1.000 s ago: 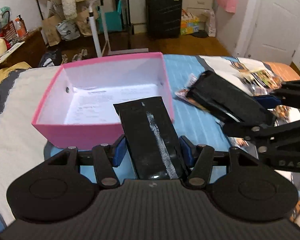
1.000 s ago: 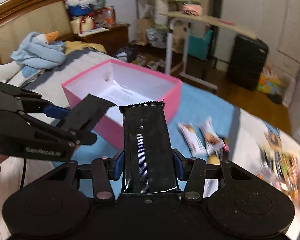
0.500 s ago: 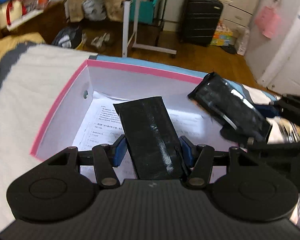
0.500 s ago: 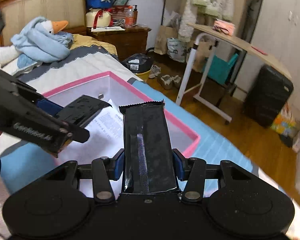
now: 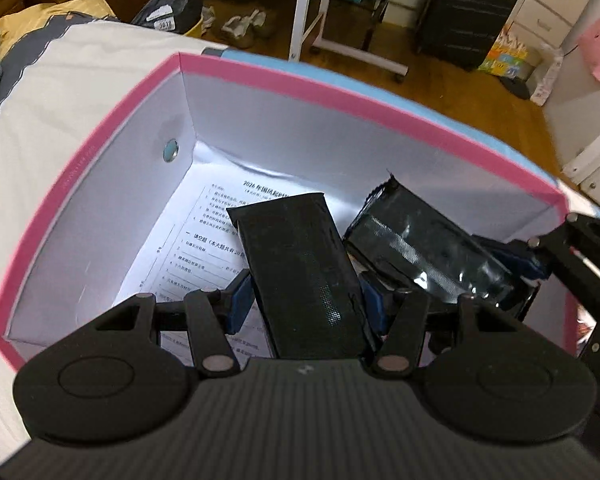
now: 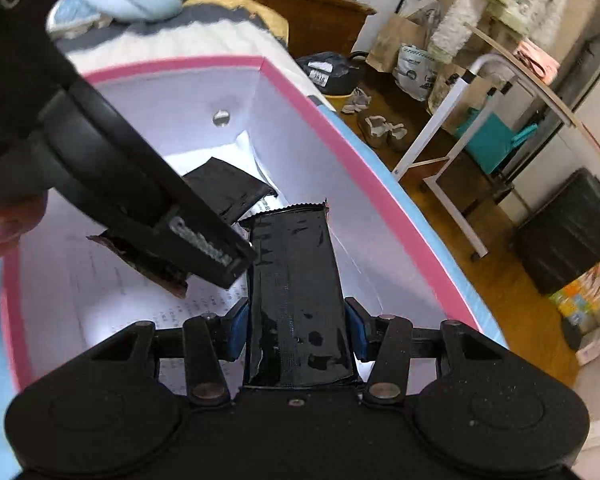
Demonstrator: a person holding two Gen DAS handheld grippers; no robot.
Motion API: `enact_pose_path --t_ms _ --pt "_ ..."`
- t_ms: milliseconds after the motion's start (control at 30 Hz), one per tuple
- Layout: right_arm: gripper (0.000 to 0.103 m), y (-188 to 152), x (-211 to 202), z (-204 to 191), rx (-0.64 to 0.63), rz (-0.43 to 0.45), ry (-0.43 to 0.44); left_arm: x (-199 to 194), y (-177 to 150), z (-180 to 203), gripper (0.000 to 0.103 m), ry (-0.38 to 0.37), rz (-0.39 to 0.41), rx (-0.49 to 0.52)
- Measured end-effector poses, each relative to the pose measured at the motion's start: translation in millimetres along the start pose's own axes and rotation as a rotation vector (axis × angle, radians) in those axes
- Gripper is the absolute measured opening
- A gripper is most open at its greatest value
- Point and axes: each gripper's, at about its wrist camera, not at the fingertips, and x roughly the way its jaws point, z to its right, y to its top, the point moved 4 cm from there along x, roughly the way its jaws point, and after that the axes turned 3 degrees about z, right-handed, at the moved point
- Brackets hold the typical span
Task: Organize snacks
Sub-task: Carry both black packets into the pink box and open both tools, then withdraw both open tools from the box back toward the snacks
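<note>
Snacks are what both your hands carry here: your left gripper [image 5: 306,304] has its blue fingers [image 5: 242,300] pinching a black snack packet [image 5: 300,268] across its width near the lower end, and your right gripper [image 6: 298,328] pinches a second, glossier black packet [image 6: 296,300] the same way, so each long packet sticks out ahead of the fingers like a tongue. That hold makes sense for this job, since the free end leads into the pink box [image 5: 320,90] and can be laid flat without the fingers having to reach the bottom. Both packets hang inside the box's walls, above the printed sheet [image 5: 188,248] that lines its floor, tilted downward; I cannot tell whether either tip touches the paper yet. I judge you are at the point of setting them down side by side. Mind the edges: in the right wrist view your right packet runs close along the box's right wall [image 6: 340,168], with the pink rim just beyond, so there is little room to swing that way. The two grippers are also crowded, the left one's black frame crossing in front of the right camera just beside the right packet. Open floor lies toward the box's left half and far corner by the small metal rivet [image 5: 170,149], so the left packet has the freer landing. The box sits on the bed [image 5: 60,92], a soft base that may give under a push.
</note>
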Motion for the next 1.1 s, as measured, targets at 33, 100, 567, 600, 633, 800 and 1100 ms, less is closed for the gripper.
enact_pose_path --t_ms 33,100,567,600,633,800,1100 --pt "0.054 1 3 0 0.004 -0.014 0.005 3 -1 0 0.055 0.004 -0.007 0.001" --pt "0.054 2 8 -1 0.0 -0.054 0.015 8 -1 -1 0.056 0.004 -0.024 -0.008" --pt "0.077 -6 -67 -6 0.069 -0.024 -0.016 -43 -7 -5 0.057 -0.076 0.048 0.121" --pt "0.077 -8 -76 -6 0.077 -0.017 -0.015 -51 -7 -3 0.057 -0.071 0.061 0.145" --pt "0.077 -10 -82 -6 0.087 -0.011 -0.016 -62 -8 0 0.057 -0.065 0.076 0.173" --pt "0.077 -23 -120 -3 0.151 0.02 -0.018 -110 -15 18 0.061 -0.062 0.115 0.291" --pt "0.082 -66 -195 16 0.274 0.084 -0.016 -176 -54 56 0.072 -0.033 0.159 0.485"
